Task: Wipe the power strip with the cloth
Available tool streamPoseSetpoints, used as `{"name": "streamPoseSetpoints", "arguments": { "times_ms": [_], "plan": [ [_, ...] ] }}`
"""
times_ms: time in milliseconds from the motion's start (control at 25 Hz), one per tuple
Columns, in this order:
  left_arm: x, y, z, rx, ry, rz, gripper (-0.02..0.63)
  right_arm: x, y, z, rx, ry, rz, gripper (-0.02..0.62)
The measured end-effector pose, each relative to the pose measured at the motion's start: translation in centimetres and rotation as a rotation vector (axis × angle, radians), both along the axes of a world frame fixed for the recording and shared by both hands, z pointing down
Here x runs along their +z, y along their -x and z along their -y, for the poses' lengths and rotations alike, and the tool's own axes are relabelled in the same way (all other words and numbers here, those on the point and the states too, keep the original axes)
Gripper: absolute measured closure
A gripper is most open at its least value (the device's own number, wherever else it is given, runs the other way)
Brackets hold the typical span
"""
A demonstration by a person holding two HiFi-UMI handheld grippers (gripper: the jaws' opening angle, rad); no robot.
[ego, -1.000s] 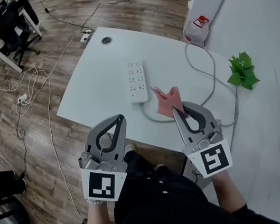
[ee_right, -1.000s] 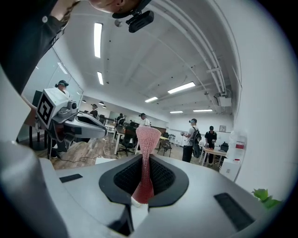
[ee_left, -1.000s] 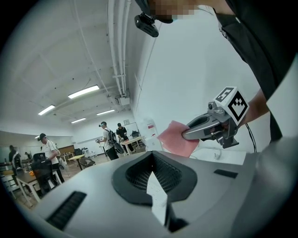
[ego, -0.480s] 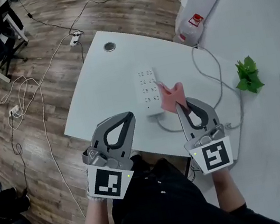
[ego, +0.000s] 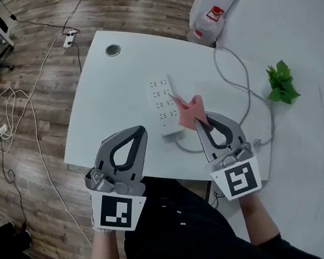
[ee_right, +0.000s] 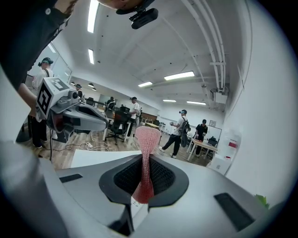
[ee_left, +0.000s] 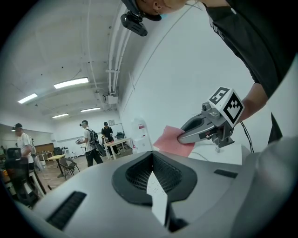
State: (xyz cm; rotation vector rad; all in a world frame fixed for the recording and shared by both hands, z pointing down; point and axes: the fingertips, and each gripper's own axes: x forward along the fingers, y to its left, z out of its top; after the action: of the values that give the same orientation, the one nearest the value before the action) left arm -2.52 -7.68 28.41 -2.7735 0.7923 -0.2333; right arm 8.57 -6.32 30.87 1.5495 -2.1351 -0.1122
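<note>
Cloth (ego: 187, 110) is what you carry: pink, clenched in your right claw (ego: 202, 123), with its loose end fanning up and forward past the tips. In the right gripper view it stands as a narrow ribbed strip squeezed between the jaws. Your left claw (ego: 140, 131) is closed too, with nothing in it.

Both claws hang short of the power strip's (ego: 166, 105) near end. The right one is just to the right of that end. The left one is farther off to its left, over the table's (ego: 107, 98) near edge. So the right claw is the nearer one, and the strip lies ahead of it and slightly to its left.

From the head view the cloth's free end overlaps the strip's right edge at about mid-length. I cannot tell whether it touches or hangs above.

The strip is white and long, lying flat with its long axis running away from you, so I judge a stroke straight forward would follow its length. Four rows of paired sockets fill the far part, and the near end is plain. A grey cable (ego: 235, 79) leaves the near end, bends right and loops away past the strip's right side. It could snag the cloth if you drift right.

Well right of the strip sits a small green plant (ego: 280, 82). Beyond its far end, to the left, is a round grommet (ego: 113, 50).
</note>
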Motion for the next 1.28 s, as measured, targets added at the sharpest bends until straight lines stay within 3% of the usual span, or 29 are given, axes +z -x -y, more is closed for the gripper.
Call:
{"name": "streamPoseSetpoints", "arguments": {
  "times_ms": [440, 600, 1280],
  "plan": [
    [2.0, -1.9, 1.5, -0.052, 0.042, -0.002, 0.592, 3.1, -3.3, 3.8, -0.022, 0.038, -0.045, 0.543],
    [2.2, -1.9, 1.6, -0.079, 0.047, 0.004, 0.592, 4.0, -4.0, 6.4, -0.05, 0.003, -0.052, 0.543],
    [2.9, 1.3, 1.4, -0.245, 0.068, 0.031, 0.592, 13.6, -6.3, 17.2, -0.111, 0.158, -0.306, 0.543]
  ]
}}
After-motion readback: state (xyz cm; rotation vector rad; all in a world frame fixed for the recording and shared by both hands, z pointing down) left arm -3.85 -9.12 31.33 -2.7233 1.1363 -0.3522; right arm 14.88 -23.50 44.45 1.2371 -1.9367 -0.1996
